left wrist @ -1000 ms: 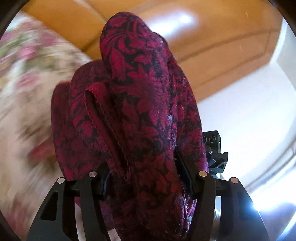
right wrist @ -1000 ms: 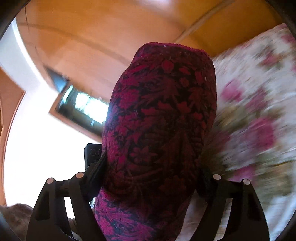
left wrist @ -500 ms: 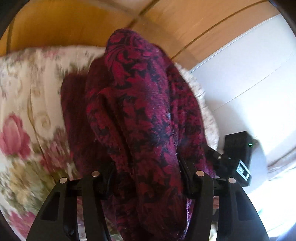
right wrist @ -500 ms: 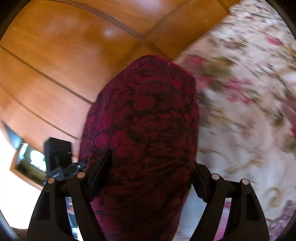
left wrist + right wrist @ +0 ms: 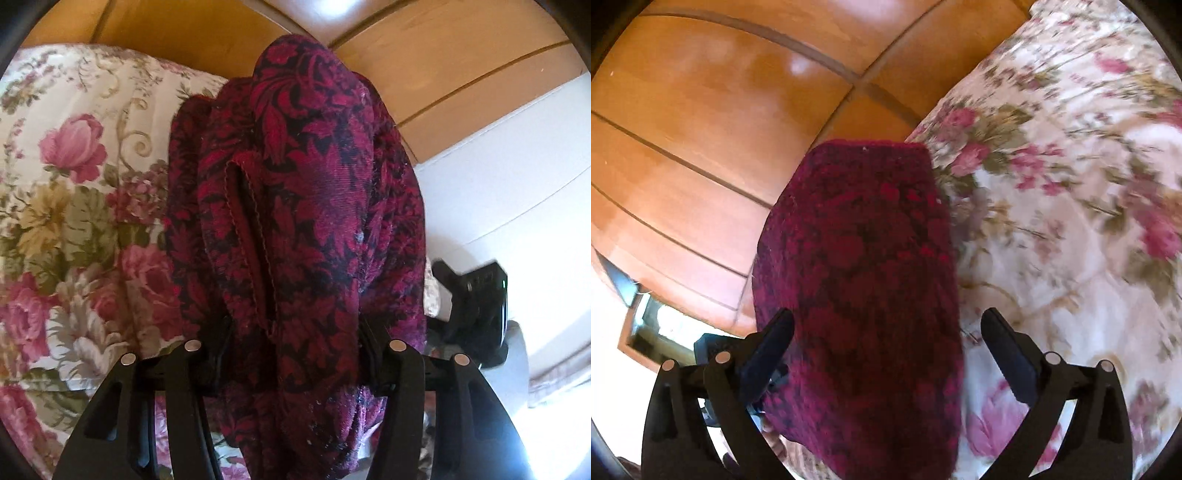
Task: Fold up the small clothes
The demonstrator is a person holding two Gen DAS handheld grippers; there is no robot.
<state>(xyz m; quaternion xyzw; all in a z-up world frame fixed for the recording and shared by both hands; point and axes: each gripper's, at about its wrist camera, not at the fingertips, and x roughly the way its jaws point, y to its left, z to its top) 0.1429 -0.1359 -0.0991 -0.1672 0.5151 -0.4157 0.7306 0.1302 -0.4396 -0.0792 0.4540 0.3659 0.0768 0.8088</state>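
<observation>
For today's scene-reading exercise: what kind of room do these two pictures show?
Probably a bedroom: a floral quilted bedspread covers a soft surface beside glossy wooden panels, perhaps a wardrobe, and a dark red patterned garment is being folded.

Matt woven crimson garment is showing fuzzy texture; floral quilted bedspread cloth; wooden panels gleaming glossy.

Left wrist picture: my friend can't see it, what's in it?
A dark red flowery cloth is pinched between the two black fingers of the left gripper, bunched up in front of the camera. Behind it lie a rose-patterned bedspread and a wooden panel.
</observation>
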